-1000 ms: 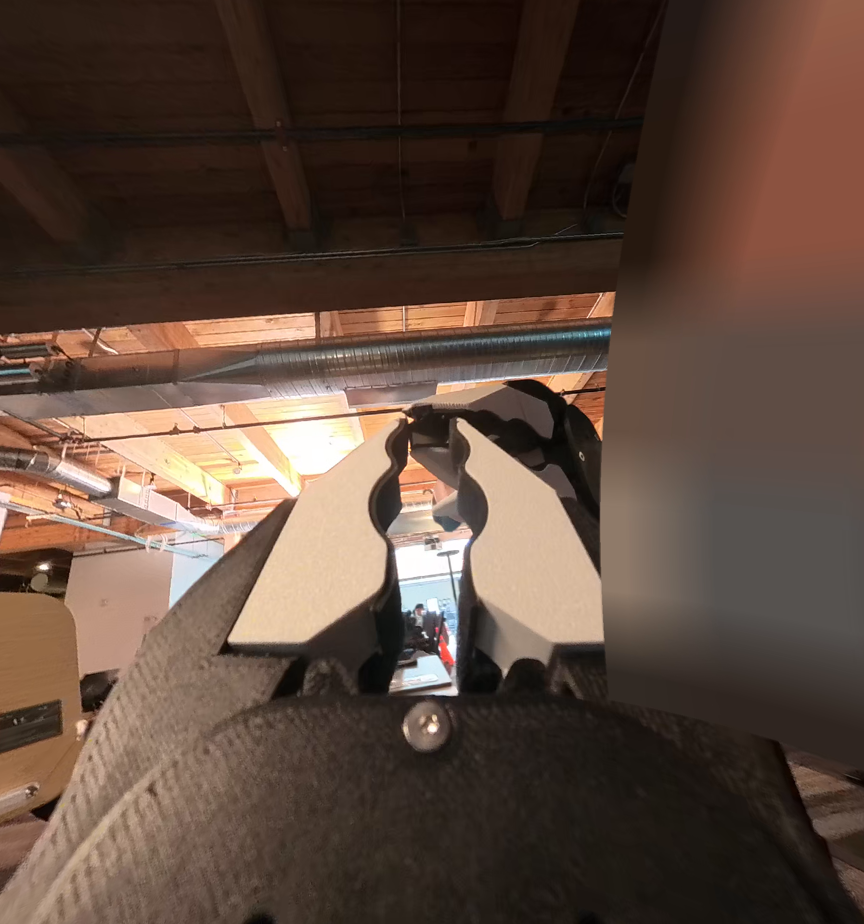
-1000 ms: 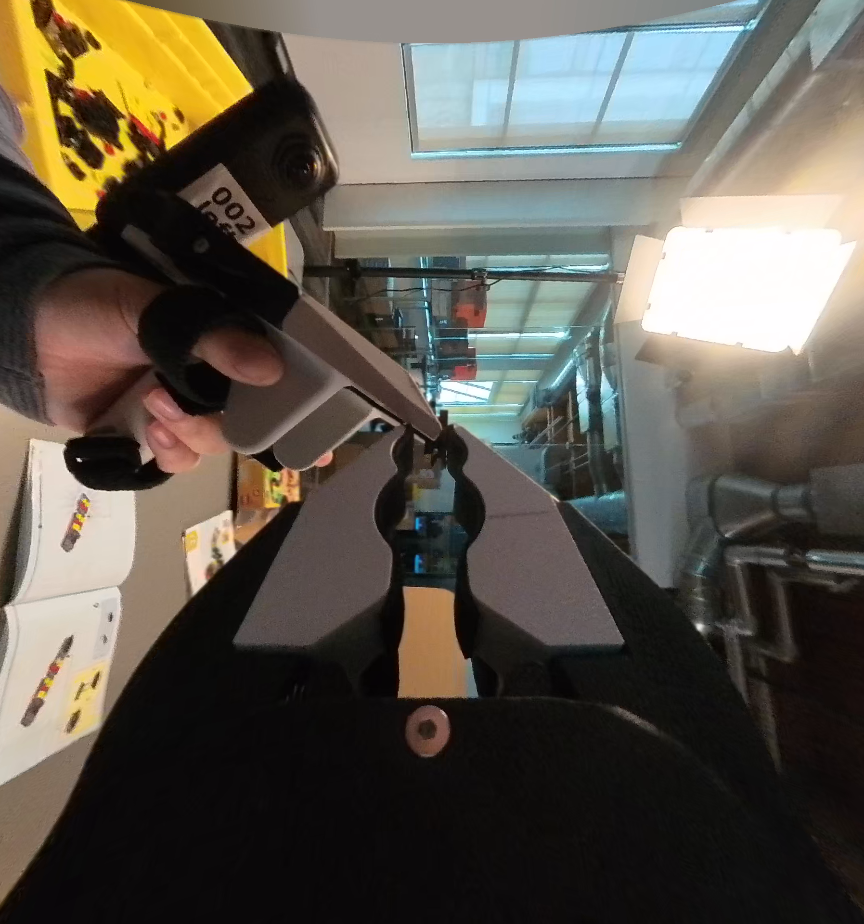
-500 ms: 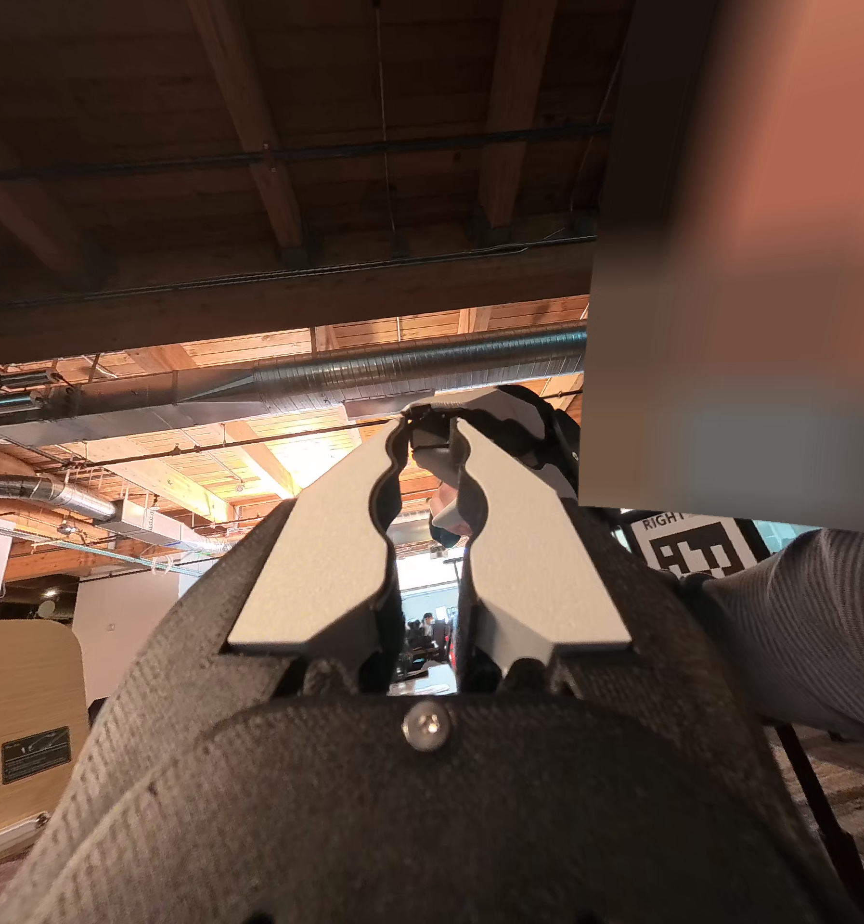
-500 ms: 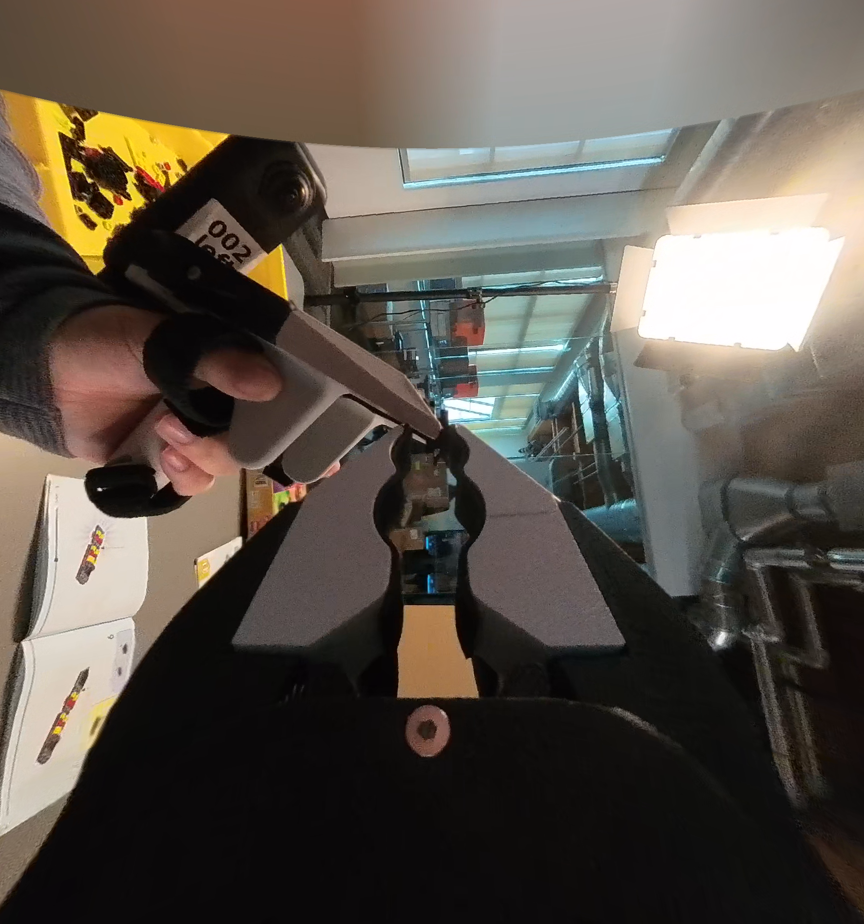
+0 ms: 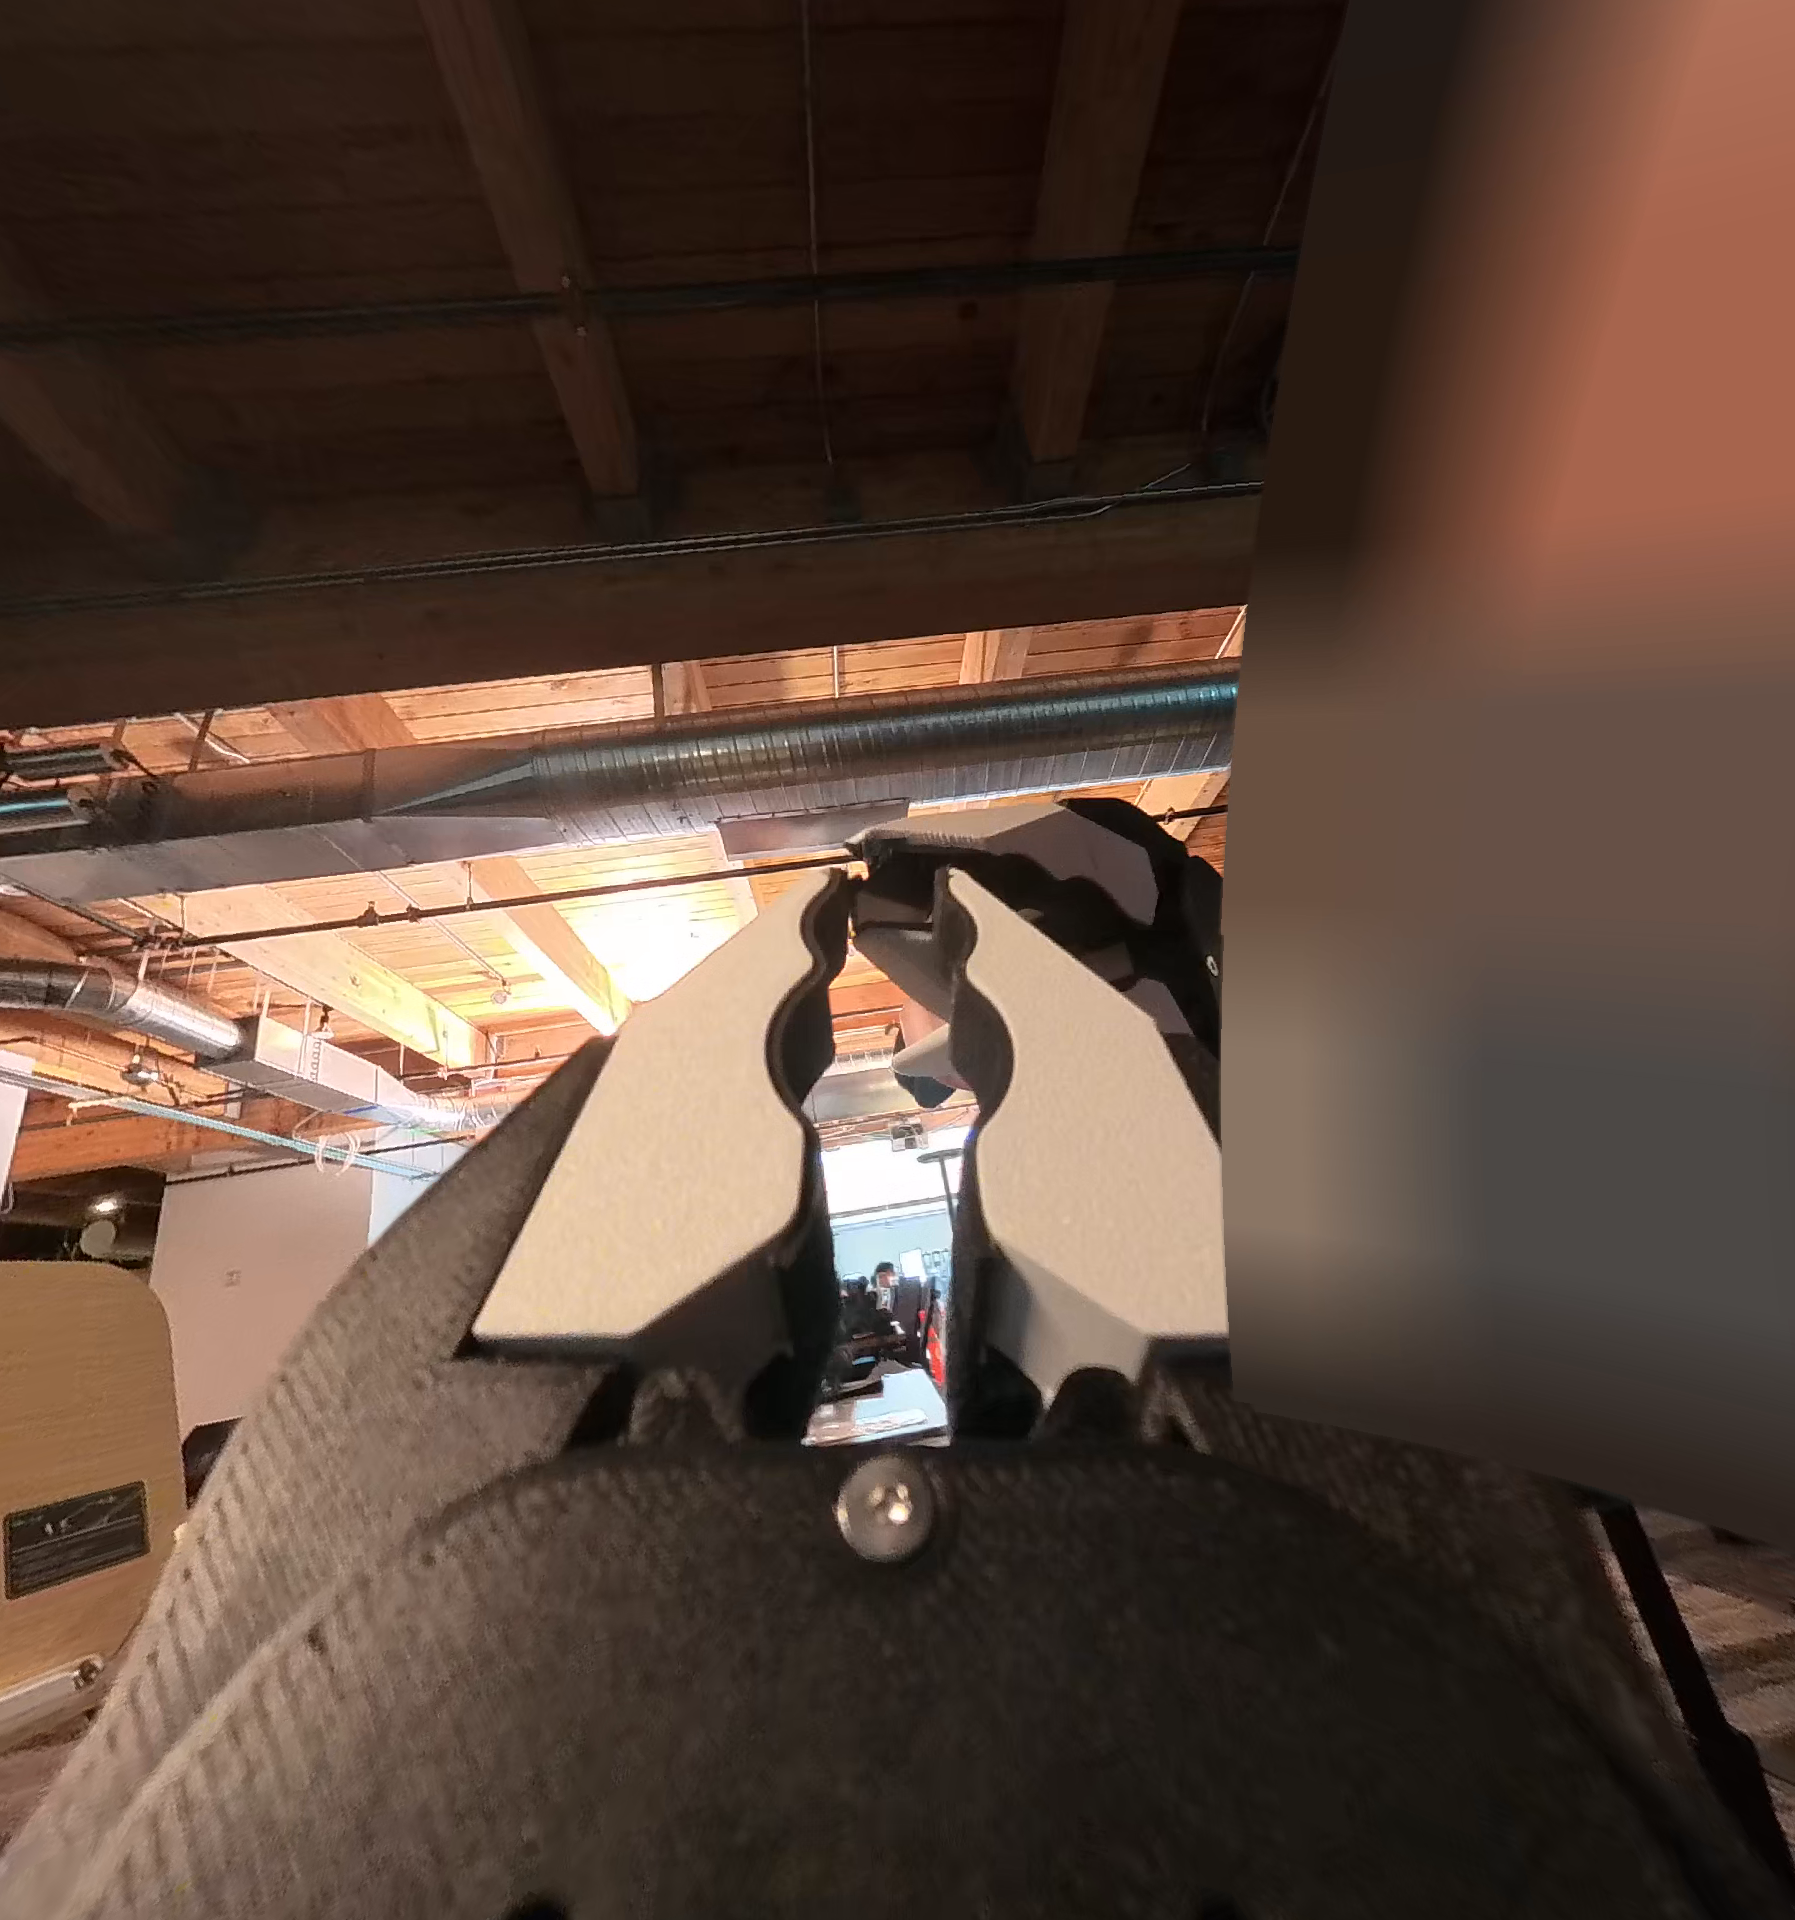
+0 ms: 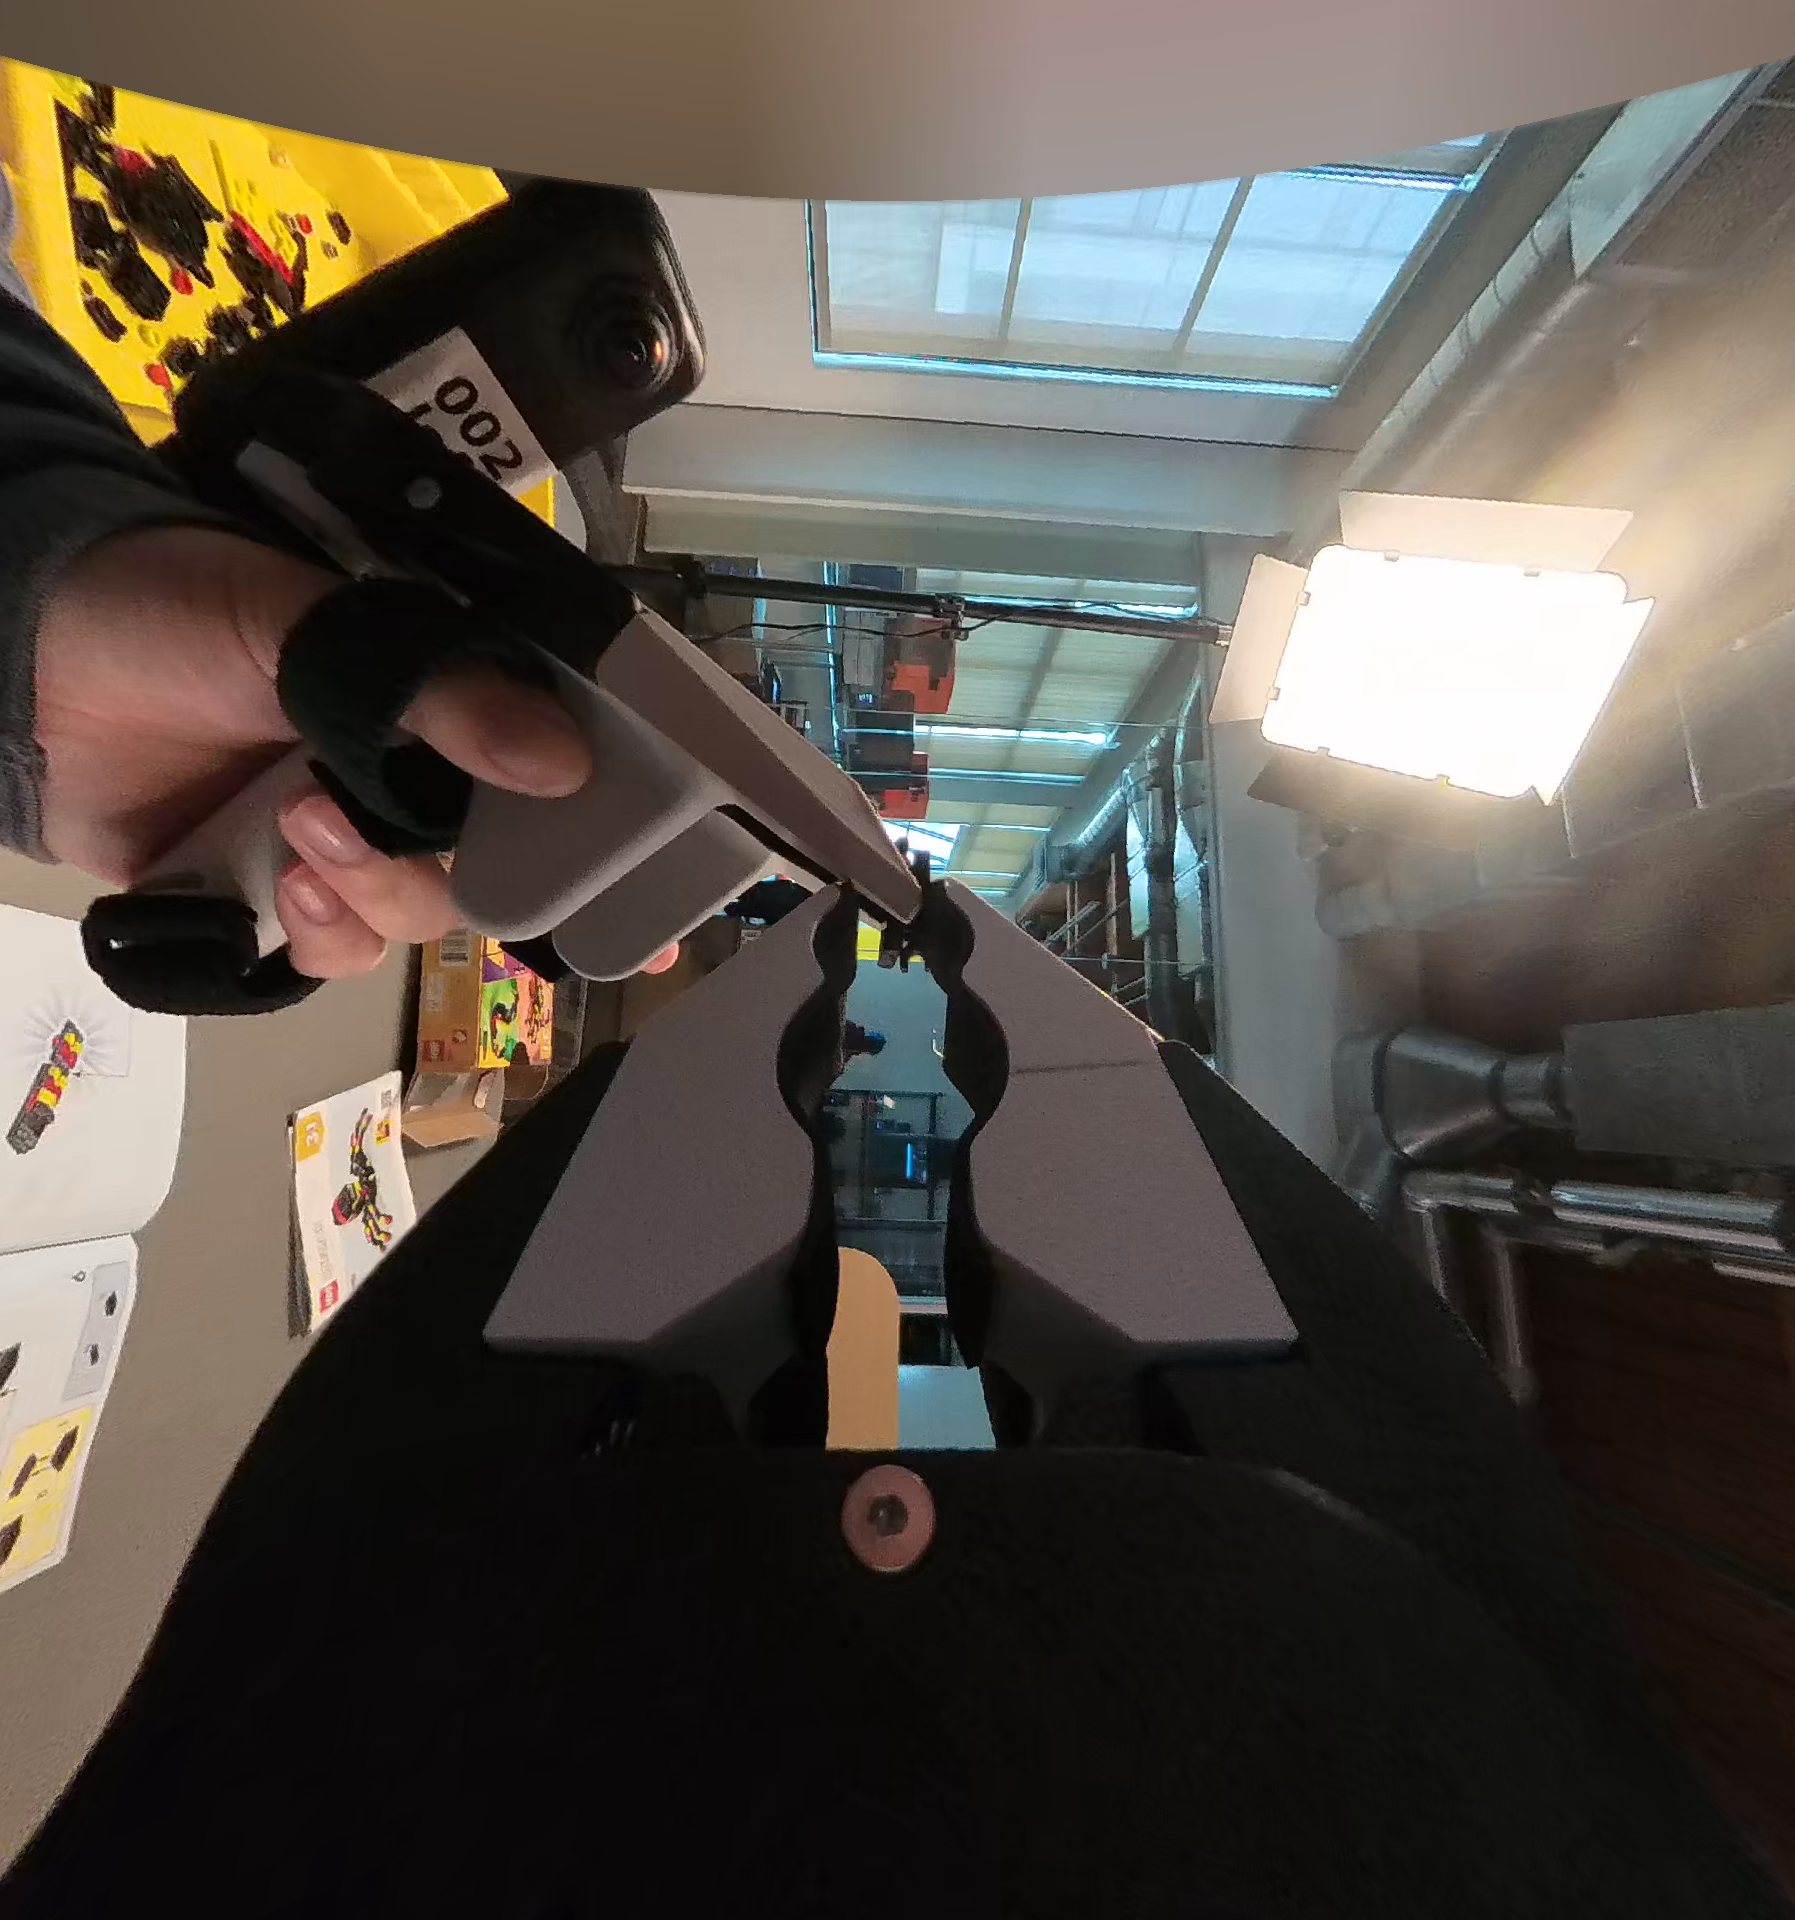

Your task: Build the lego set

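Both grippers are held up in the air, tip to tip. In the left wrist view my left gripper [image 5: 891, 896] is nearly closed on a small black lego piece [image 5: 888, 891], and the right gripper's grey fingers [image 5: 1007, 847] touch it from beyond. In the right wrist view my right gripper [image 6: 895, 914] is closed to a narrow gap around a small black piece [image 6: 905, 932]. The left gripper's fingers [image 6: 768, 769], held by a hand [image 6: 176, 707], reach into that gap. The piece's shape is too small and dark to tell.
On the grey table at the left of the right wrist view lie a yellow tray [image 6: 373, 208] with several black and red lego parts, an open instruction booklet [image 6: 41, 1143], a second booklet [image 6: 353, 1174] and a lego box [image 6: 477, 1008]. A bright lamp panel [image 6: 1433, 665] stands at the right. The grippers are tip to tip, or close to it.
Both grippers stay tip to tip with the same grip. The views have shifted slightly, and more of the table and booklets shows in the right wrist view.
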